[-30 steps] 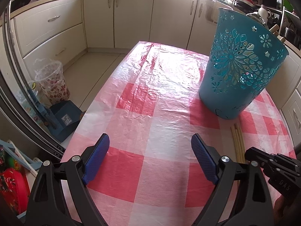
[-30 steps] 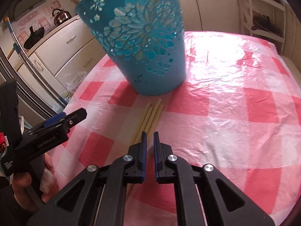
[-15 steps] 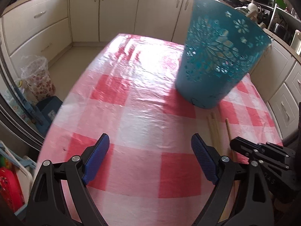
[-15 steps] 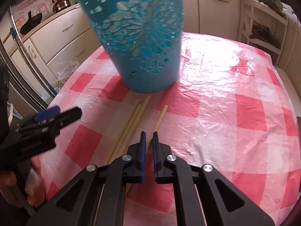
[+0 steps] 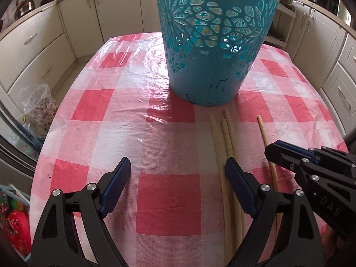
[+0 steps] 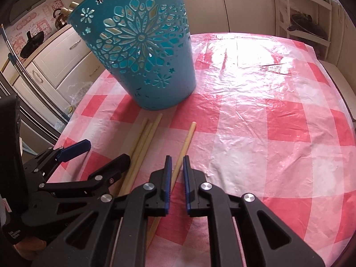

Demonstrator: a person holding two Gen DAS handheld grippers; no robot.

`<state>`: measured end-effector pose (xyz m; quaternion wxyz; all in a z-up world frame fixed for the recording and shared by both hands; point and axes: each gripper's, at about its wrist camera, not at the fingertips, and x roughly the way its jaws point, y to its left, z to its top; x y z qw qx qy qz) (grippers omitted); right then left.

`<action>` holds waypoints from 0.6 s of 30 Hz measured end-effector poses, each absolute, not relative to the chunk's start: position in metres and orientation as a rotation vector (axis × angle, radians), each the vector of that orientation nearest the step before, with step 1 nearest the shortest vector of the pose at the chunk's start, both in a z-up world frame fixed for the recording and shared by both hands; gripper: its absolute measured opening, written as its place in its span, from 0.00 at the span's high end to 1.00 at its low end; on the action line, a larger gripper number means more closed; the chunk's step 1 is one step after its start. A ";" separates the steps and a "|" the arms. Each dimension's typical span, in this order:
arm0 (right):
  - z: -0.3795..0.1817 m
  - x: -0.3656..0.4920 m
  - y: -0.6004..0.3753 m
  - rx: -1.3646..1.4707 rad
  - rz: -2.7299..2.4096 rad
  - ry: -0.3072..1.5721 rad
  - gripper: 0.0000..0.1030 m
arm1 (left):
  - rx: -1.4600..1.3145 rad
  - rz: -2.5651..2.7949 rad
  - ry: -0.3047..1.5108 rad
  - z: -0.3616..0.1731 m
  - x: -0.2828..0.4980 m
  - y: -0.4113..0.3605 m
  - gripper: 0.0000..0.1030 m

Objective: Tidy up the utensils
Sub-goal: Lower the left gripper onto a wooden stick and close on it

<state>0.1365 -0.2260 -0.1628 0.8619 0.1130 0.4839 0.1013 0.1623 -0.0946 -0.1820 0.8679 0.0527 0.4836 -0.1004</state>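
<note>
Chopsticks lie on the tabletop, just in front of the bin: a bundle of three side by side, and a single stick apart to their right. A second ago the single stick lay with the others; it now lies on its own, and the left camera has swung so the bin fills the top centre of its view.

The left hand-held gripper hovers over the cloth with its jaws spread wide and nothing between them; its right finger sits over the bundle, though contact cannot be told. The bin stands upright on the checked cloth. Two pale stick ends poke above its far rim, and more pale shapes show through the cut-out flowers, too unclear to name.

The right hand-held gripper has its jaws nearly closed, a narrow gap left, with the single stick running beneath that gap. Whether the pads touch it cannot be told.
</note>
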 end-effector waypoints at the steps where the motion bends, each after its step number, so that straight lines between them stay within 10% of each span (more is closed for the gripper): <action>1: -0.162 0.136 -0.227 0.235 0.207 1.013 0.87 | 0.120 -0.208 1.014 -0.182 0.162 -0.096 0.20; 6: -0.162 0.138 -0.228 0.235 0.186 0.993 0.80 | 0.128 -0.206 1.018 -0.181 0.168 -0.099 0.26; 14: -0.160 0.141 -0.212 0.097 0.210 0.983 0.92 | 0.068 -0.252 1.038 -0.174 0.180 -0.089 0.80; 18: -0.157 0.141 -0.215 0.095 0.212 1.000 0.92 | -0.006 -0.255 1.087 -0.173 0.186 -0.075 0.80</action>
